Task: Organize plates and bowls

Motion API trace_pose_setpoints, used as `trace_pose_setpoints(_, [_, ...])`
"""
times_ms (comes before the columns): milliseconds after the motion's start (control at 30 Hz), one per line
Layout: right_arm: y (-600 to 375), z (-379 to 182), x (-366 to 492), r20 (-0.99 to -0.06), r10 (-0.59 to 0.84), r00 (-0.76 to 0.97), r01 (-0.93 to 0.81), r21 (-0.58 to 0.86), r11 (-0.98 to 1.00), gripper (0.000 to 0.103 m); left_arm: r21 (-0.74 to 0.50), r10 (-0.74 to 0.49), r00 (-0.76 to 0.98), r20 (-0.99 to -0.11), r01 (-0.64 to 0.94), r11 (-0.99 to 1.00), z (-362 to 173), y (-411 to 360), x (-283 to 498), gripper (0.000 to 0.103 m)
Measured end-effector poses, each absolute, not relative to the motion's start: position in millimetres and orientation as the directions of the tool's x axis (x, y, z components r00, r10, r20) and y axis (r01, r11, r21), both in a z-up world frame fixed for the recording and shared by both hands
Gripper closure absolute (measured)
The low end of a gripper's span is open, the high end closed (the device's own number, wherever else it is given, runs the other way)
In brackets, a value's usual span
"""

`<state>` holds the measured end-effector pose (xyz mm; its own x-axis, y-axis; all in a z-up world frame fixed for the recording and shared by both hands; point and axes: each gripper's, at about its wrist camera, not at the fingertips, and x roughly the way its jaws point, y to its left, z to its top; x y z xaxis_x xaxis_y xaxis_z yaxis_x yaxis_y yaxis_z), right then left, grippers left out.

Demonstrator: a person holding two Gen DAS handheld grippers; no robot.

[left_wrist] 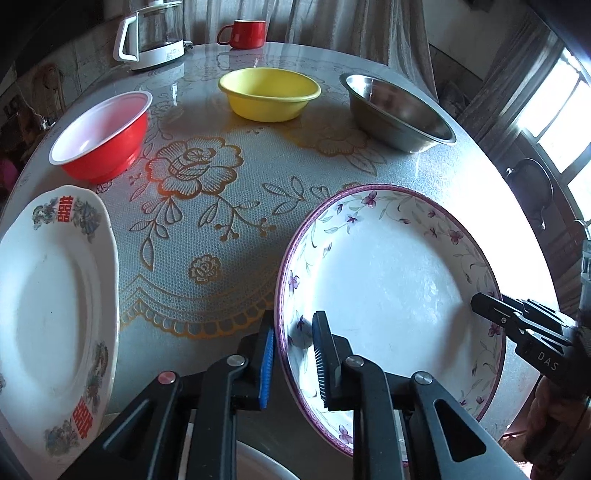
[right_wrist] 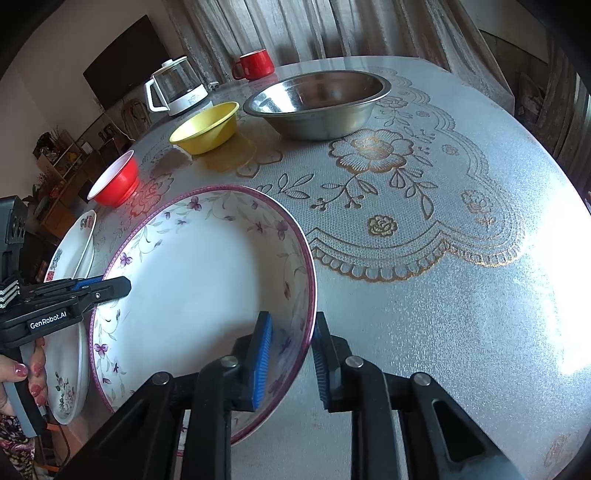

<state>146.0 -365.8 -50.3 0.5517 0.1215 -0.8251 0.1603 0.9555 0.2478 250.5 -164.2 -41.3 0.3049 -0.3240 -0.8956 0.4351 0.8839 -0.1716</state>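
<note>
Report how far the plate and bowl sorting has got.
Done: nothing visibly stacked yet. In hand: left gripper and right gripper clamp opposite rims of the purple-rimmed floral plate. Left: white plate with red characters, red plastic bowl, yellow bowl and steel bowl stand apart.

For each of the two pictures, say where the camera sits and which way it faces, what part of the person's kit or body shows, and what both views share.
Left wrist: on the left gripper, facing down its fingers at the floral plate's left rim; the right gripper enters from the right.
Right wrist: on the right gripper, facing the same plate's right rim; the left gripper and a hand show at left.
Shared: the plate, red bowl, yellow bowl, steel bowl, kettle, mug.
</note>
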Motion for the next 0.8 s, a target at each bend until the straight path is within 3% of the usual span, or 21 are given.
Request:
trace_pose_setpoints(333, [-383,-50,160,-0.815,0.112,0.569,0.189,0.262,0.946,0.082,-0.21,-0.336,0.308,-0.89,0.376,0.902,-41,-181,249,0.083])
trace_pose_setpoints(533, [-410,-48,170,-0.819,0.097,0.565,0.218,0.262,0.94,0.082,-0.239,-0.36,0.292,-0.886,0.378,0.894,-40,-208,244,0.074])
trace_pose_setpoints(800, [-419,-47,169,-0.82,0.1,0.563,0.204,0.255,0.945,0.082,-0.276,-0.381,0.304,-0.873,0.334,0.901,-41,-206,247,0.072])
